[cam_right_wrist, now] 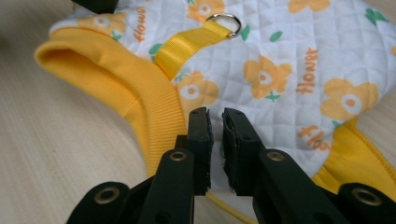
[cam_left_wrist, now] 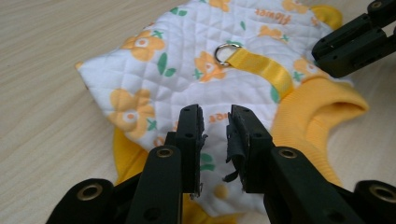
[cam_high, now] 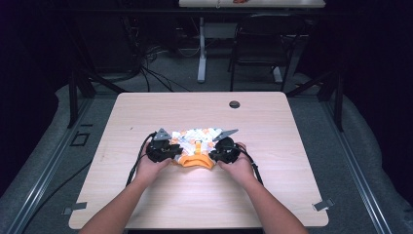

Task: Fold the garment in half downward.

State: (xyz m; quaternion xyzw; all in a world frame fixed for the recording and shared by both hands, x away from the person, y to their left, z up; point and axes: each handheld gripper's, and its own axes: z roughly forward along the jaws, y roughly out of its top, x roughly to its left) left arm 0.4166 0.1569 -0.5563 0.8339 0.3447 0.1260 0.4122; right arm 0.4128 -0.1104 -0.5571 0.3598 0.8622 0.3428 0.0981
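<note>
Where quilted white vest (cam_high: 197, 141) with orange flowers lies flat mid-table (cam_high: 272, 161), word "flower" printed repeatedly on fabric. Yellow strap (cam_left_wrist: 261, 65) with metal ring (cam_left_wrist: 225, 52) runs toward ribbed yellow collar (cam_right_wrist: 135, 93). Left gripper (cam_left_wrist: 215, 122) over vest's edge, jaws parted, nothing pinched. Right gripper (cam_right_wrist: 215, 123) likewise, narrow gap, grasping nothing. Beyond vest: pale wood tabletop, grommet hole (cam_high: 234, 104), grey floor, dark chair (cam_high: 263, 44).
</note>
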